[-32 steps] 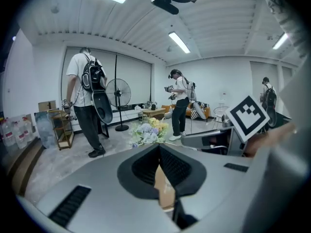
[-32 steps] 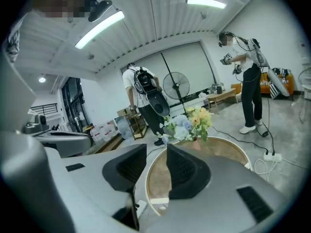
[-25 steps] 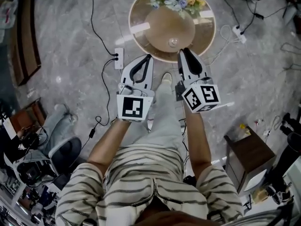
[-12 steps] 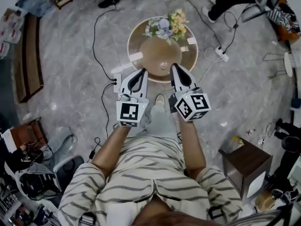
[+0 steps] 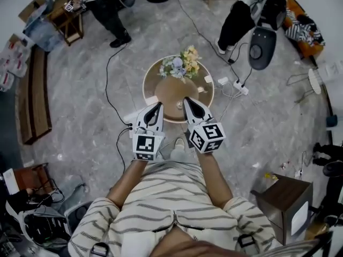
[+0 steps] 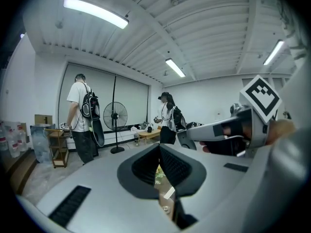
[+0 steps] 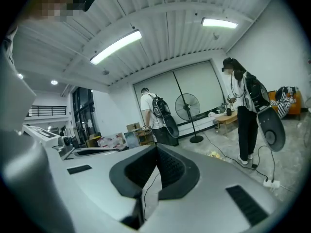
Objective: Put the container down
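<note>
Round table (image 5: 163, 91), flowers (image 5: 179, 66) on it; marble floor (image 5: 80, 106); left gripper (image 5: 156, 106), right gripper (image 5: 188, 100) clenched, empty.

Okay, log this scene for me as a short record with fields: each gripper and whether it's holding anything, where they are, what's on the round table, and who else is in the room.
left gripper: fingers together, nothing between them
right gripper: fingers together, nothing between them
position: side by side, tips over the near edge of the round table
on table: flowers at the far side
floor: grey stone, cables running across it
others: one person far left, another person far right, both beyond the table
</note>
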Demonstrator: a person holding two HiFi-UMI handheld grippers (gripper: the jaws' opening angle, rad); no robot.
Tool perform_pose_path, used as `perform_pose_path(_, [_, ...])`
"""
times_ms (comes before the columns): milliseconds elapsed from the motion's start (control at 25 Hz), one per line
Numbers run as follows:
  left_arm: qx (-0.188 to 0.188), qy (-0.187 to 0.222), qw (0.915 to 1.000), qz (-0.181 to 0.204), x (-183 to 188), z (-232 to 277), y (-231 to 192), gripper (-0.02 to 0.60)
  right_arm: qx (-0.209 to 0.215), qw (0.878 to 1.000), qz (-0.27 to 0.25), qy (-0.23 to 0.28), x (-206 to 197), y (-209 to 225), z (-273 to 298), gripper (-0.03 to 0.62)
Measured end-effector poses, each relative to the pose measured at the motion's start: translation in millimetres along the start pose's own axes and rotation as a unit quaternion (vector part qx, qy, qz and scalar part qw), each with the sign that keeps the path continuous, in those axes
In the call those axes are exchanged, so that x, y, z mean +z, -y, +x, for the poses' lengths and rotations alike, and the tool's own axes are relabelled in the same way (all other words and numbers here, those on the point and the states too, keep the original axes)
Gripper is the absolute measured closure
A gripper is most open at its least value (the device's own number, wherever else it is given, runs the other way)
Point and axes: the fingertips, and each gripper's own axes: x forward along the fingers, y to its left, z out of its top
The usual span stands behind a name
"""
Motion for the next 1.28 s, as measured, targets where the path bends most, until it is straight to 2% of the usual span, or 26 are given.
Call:
perform_pose_path(360, [-0.004, 0.015, 0.9999, 0.004, 18.6, 6.6, -5.4, 0.581, -0.017, 0.999, -0.043, 0.015, 18.0, -0.4, 0.8, 0.586])
perform_pose_path(880, [-0.011, 0.038, 0.9992, 0.010, 36.2, 23.4, -4.9, 0.581, -0.013, 0.998, -0.042, 0.038, 35.8, 9.2, 10.3, 0.586])
perform_pose_path(1280, [-0.014, 0.034, 0.9992, 0.014, 41.7, 23.8, 1.5, 0.581, -0.015, 0.998, -0.043, 0.042, 42.5, 6.2, 3.1, 0.586])
